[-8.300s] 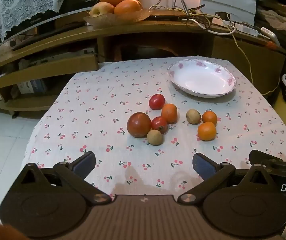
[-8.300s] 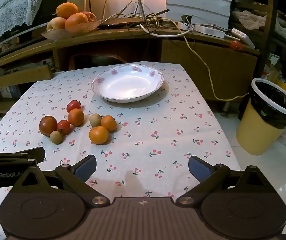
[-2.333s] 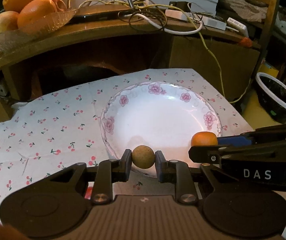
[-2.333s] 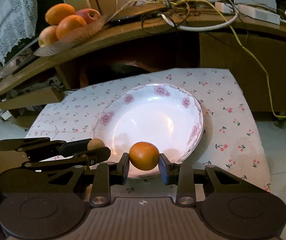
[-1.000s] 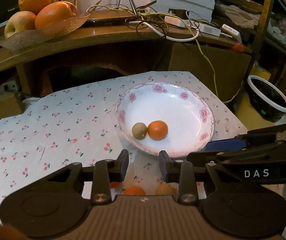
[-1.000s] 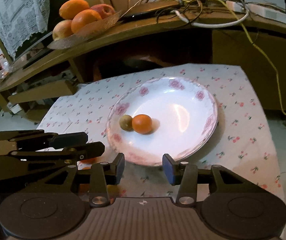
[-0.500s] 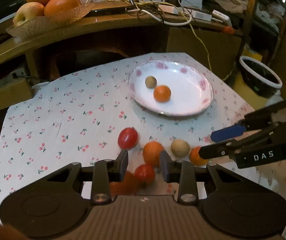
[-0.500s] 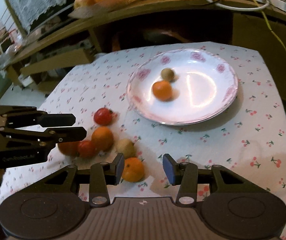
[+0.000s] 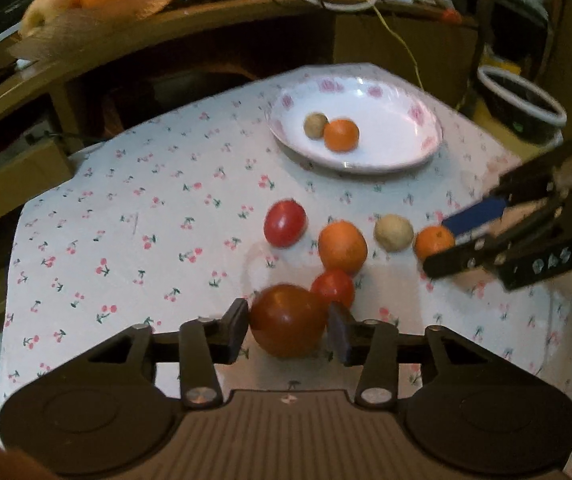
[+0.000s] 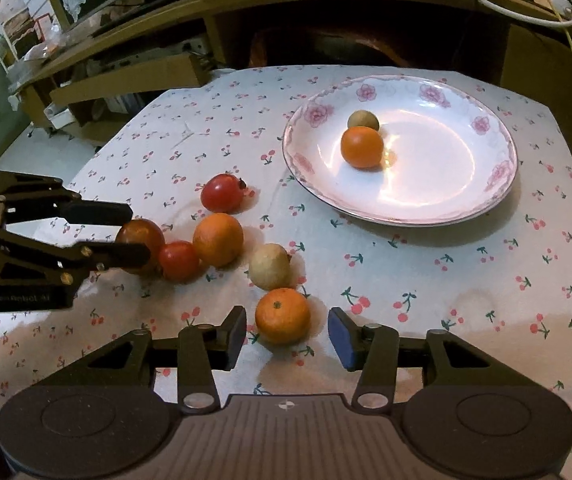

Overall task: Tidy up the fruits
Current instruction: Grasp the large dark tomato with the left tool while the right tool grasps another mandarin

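Left gripper [image 9: 287,326] sits low over the cherry-print tablecloth [image 9: 134,216] with its fingers straddling the big dark-red tomato [image 9: 287,320]; pads look right at the tomato's sides but I can't tell if they're actually clamping it. From the right wrist view the same tomato [image 10: 140,240] sits between the left fingers, touching a smaller red tomato [image 10: 178,261]. Right gripper [image 10: 286,334] has its fingers spread, with a small mandarin [image 10: 282,315] on the cloth in the gap, clear space on both sides, not gripped. Loose fruit on the cloth: a larger orange [image 10: 218,239] touching the smaller red tomato, a pale brown round fruit [image 10: 270,266] just behind the mandarin, and an oval red tomato [image 10: 222,193] farther back, apart from the cluster. The floral-rim white plate [image 10: 497,176] sits toward the far right of the table and holds two items in its left half: an orange [image 10: 361,147] and a small brown fruit [image 10: 362,121] touching it from behind. Left wrist view is motion-blurred, especially around the right gripper.
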Motion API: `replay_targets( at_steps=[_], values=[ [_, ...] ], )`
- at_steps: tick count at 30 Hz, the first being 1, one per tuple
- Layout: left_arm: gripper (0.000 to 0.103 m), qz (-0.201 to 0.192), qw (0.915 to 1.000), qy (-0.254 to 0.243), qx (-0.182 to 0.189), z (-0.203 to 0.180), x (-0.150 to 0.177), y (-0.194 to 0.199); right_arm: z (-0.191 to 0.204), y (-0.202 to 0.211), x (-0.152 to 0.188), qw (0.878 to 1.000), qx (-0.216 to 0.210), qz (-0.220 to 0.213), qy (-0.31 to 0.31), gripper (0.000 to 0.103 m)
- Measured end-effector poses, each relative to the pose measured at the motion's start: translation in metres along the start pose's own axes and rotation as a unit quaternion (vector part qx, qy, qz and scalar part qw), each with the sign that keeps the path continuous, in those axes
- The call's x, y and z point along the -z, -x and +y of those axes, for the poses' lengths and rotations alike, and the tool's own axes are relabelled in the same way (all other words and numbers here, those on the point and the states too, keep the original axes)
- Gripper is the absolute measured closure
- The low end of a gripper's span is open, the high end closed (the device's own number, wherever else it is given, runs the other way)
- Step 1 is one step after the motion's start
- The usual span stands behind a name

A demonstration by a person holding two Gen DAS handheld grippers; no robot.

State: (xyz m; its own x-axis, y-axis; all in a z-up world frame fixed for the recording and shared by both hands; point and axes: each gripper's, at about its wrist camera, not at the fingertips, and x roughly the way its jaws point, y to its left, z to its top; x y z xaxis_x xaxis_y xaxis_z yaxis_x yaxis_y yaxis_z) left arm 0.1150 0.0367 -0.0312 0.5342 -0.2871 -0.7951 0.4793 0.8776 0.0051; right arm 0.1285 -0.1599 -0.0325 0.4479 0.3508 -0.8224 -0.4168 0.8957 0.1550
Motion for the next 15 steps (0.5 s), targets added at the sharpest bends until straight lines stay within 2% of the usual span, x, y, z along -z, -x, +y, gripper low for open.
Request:
replay_targets(
  at_steps=[10,13,15],
  values=[
    [0.053,0.000,1.0000,-0.001,-0.005,-0.002,0.000,-0.014,0.006,-0.001,0.001,1.000,0.011,0.000,0.027,0.054],
    [0.054,-0.001,1.0000,-0.001,-0.009,-0.003,-0.001,-0.016,0.007,-0.001,0.001,0.999,0.020,0.001,0.035,0.063],
    [0.057,-0.004,0.9999,-0.006,-0.011,-0.005,-0.002,-0.013,0.008,-0.001,0.001,0.999,0.026,0.003,0.039,0.073]
  ],
)
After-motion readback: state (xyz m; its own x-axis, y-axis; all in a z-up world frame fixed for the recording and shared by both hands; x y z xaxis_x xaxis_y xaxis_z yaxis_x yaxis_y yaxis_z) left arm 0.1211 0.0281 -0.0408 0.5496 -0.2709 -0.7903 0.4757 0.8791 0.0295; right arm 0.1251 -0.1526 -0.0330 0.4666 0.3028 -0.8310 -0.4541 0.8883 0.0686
